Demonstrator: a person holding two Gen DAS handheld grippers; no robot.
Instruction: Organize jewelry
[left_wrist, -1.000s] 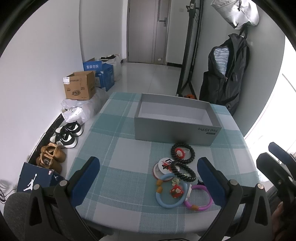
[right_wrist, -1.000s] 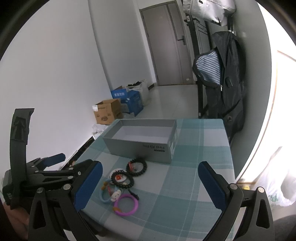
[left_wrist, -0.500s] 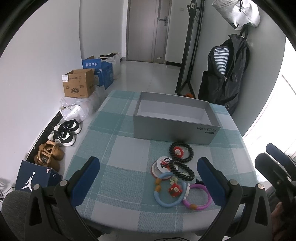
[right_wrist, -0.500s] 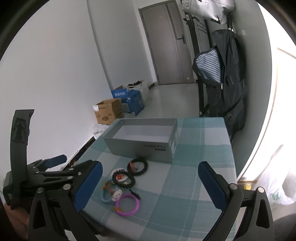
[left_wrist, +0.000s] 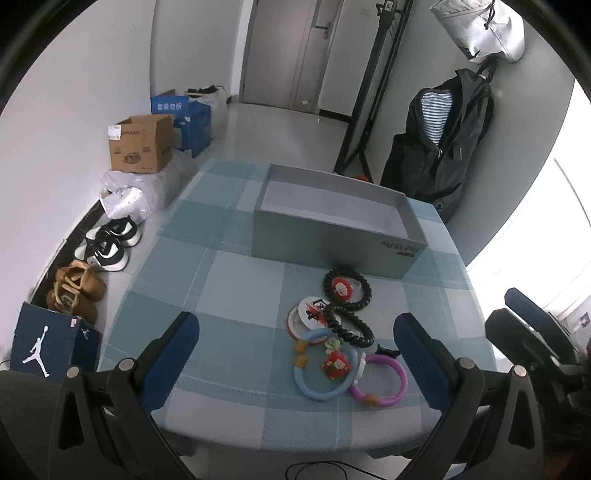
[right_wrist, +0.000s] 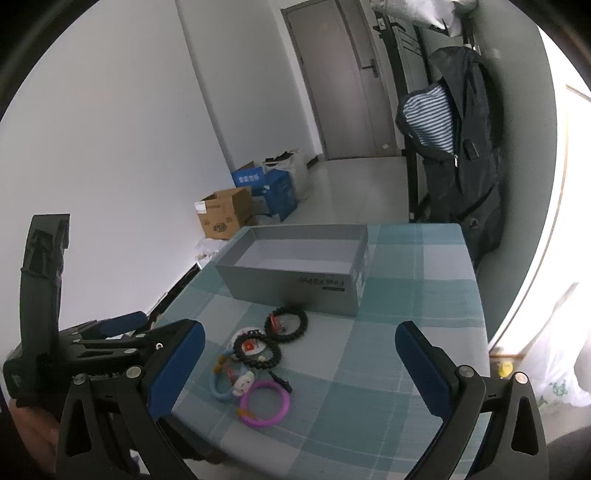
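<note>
Left wrist view: the left gripper (left_wrist: 295, 354) is held wide open and empty above the table's near edge, as is the right gripper (right_wrist: 299, 363). Bracelets (left_wrist: 332, 339) are clustered on the checked cloth (left_wrist: 221, 280), just before the empty grey box (left_wrist: 332, 236), presumably their destination.

Home entryway, door (left_wrist: 295, 51), coat rack with jacket (left_wrist: 443, 140), shoes (left_wrist: 107, 243) by wall, cardboard boxes (left_wrist: 140, 147)
</note>
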